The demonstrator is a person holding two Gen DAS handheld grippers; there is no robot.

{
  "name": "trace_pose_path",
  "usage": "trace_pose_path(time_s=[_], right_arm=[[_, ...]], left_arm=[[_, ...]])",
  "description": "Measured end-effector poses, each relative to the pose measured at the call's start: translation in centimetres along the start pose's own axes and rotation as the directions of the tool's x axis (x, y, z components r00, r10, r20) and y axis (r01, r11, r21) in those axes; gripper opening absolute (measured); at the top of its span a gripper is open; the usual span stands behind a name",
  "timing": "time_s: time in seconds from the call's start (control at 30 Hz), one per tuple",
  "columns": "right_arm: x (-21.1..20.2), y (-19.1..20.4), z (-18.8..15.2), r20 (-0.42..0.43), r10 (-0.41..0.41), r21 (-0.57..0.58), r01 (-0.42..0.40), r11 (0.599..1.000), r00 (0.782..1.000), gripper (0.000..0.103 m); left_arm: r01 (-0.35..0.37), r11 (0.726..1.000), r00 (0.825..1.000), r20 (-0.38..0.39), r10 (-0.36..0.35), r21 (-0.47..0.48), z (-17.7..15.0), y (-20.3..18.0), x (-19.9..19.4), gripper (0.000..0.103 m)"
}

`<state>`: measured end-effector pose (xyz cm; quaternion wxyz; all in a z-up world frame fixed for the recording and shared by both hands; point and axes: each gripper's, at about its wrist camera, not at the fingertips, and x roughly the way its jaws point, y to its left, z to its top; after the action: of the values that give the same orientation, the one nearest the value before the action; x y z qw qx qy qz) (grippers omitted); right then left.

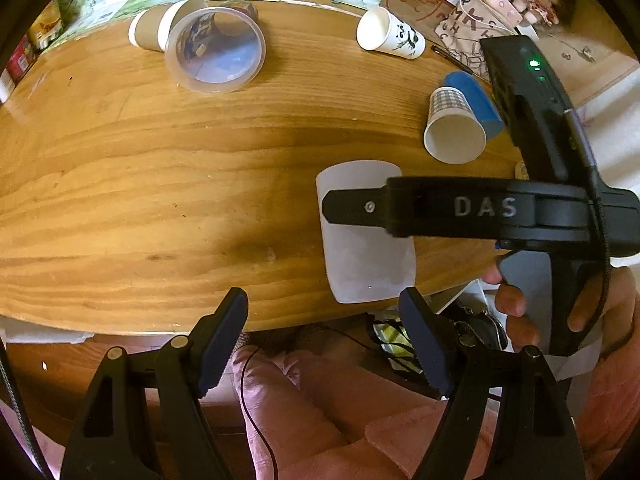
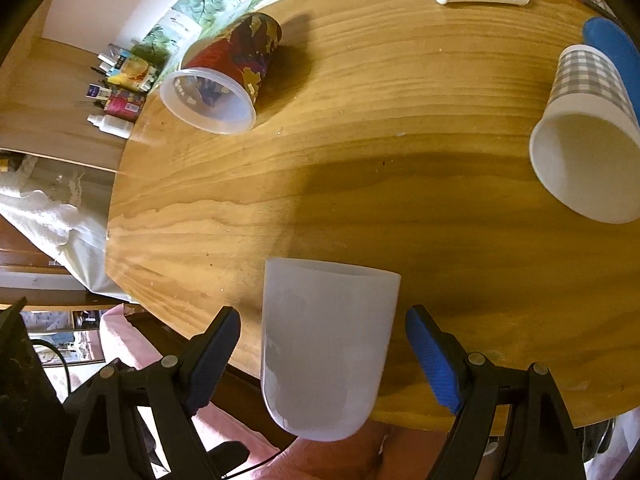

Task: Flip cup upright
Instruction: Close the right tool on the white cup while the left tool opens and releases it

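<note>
Right gripper straddling frosted cup

I see its jaws spread, touching nothing; the cup lies on the wooden table. My left gripper is spread, empty.

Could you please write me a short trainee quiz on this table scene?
1. True or false: the right gripper is shut on the frosted white cup.
2. Which cup lies touching the blue cup: A) panda cup B) checked cup C) brown paper cup?
3. Fill in: the frosted white cup lies at the table's near ____.

Key: 1 false, its fingers straddle it, open; 2 B; 3 edge.
</note>
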<state>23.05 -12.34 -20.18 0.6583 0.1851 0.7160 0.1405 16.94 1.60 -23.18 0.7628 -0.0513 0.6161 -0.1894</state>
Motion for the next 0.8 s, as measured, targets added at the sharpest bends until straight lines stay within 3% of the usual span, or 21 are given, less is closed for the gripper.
trace_pose_path(time_s=[0.33, 0.57, 0.8], right_arm=[[0.3, 0.5, 0.1, 0.022, -0.052, 0.037, 0.052, 0.998, 0.998, 0.085], [0.3, 0.5, 0.2, 0.034, -0.081, 0.088, 0.077, 0.993, 0.996, 0.068], [0.0, 0.8, 0.0, 0.057, -0.121, 0.114, 0.114, 0.987, 0.991, 0.068]], left_arm=[[0.033, 0.998, 0.999, -0.044, -0.031, 0.06, 1.0, 0.6, 0.2, 0.081], [0.05, 0.992, 0.997, -0.069, -0.043, 0.115, 1.9, 0.7, 0.4, 0.081], [0.065, 0.984, 0.994, -0.094, -0.05, 0.163, 2.6, 1.1, 0.4, 0.081]])
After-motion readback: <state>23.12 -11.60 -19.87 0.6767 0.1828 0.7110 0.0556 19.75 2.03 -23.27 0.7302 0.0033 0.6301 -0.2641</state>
